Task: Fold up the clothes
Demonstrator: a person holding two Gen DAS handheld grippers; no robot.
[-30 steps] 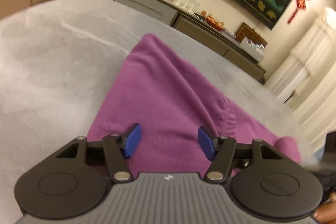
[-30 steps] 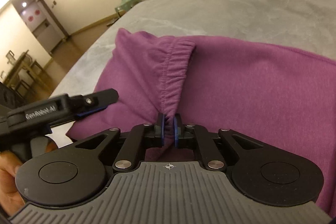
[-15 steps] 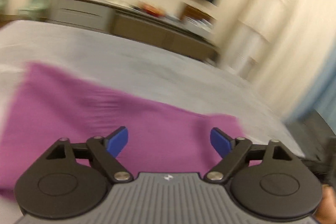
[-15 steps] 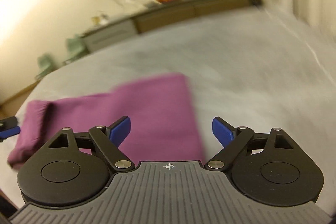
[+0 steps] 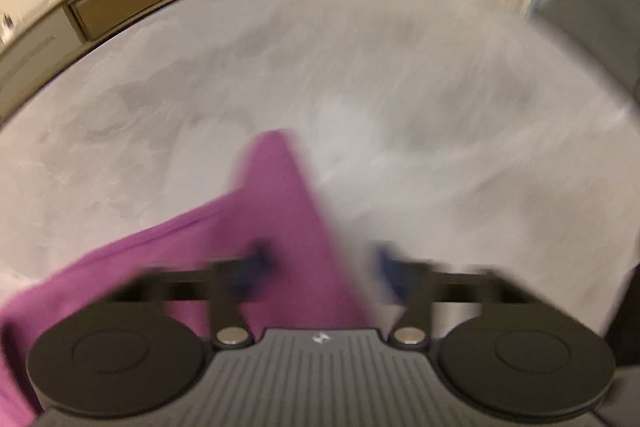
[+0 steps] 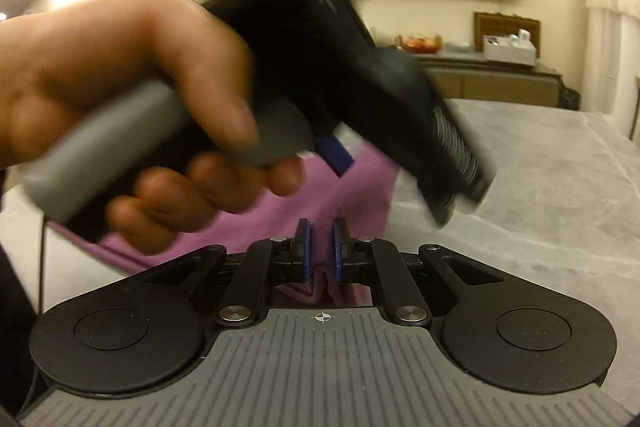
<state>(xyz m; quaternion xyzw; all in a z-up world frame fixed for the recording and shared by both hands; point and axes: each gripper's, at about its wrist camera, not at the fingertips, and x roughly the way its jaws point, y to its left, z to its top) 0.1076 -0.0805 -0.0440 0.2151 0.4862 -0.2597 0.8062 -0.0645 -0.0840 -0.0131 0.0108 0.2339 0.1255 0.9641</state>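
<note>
1. We find the purple garment [image 5: 264,239] lying on the grey table [image 5: 400,75], with one corner pointing away from the left wrist camera and the rest running off the lower left of that view.

2. The right gripper [image 6: 320,255] has its jaws drawn nearly together on a pinched fold of the purple cloth, which shows between the blue pads [image 6: 305,251]. We judge this a firm hold on an edge or corner.

3. The left gripper [image 5: 320,267] stands with its fingers well apart, one over the cloth and one over bare table, and nothing between them (this view is blurred, so we cannot say how near the cloth it is).

4. In the right wrist view, the person's left hand [image 6: 132,99] and its tool cross close in front of the lens, above the garment.

5. Progress: the garment reads as a narrowed, layered shape, so we judge at least part of the folding is in place. How many layers it has, we cannot tell.

6. Remaining, in our judgement: the held portion has yet to be laid down and released before the garment rests as a finished bundle.
</note>
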